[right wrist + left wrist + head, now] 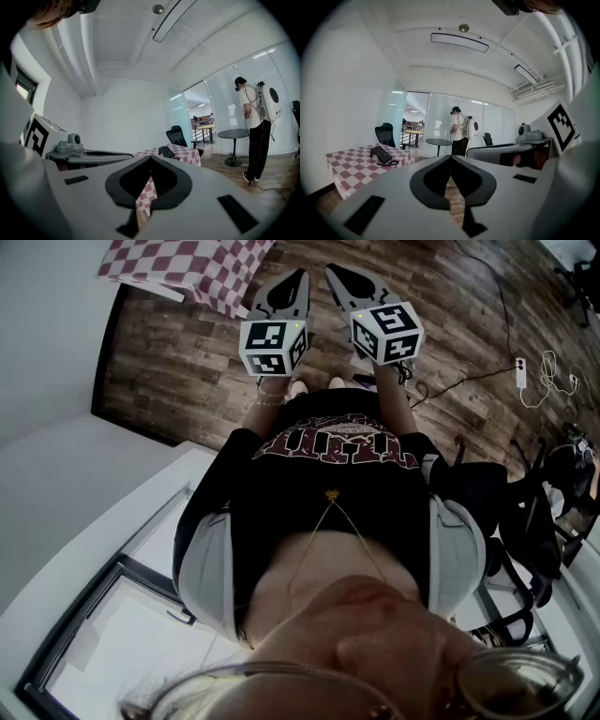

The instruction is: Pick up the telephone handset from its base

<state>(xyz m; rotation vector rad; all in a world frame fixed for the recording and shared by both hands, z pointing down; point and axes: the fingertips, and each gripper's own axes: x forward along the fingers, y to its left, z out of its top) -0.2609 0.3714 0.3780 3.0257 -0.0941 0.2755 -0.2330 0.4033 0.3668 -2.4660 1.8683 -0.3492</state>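
While the left gripper (451, 157) and right gripper (150, 158) are pressed together empty, the black telephone (381, 154) sits on checked cloth (347, 169).

Two grippers side by side above the floor, a table ahead on the left.

The left gripper (301, 275) sits just beside the right gripper (329, 269), both held out in front of the person's body over the floor (187, 362). The table (178, 263) stands ahead and to the left, well apart from them. The telephone (381, 155) lies on that table, with a chair (385, 135) behind it. Farther back and to the right stands a second table (438, 141), with another person (458, 133) beside it. A power strip (521, 373) lies on the floor off to the right.
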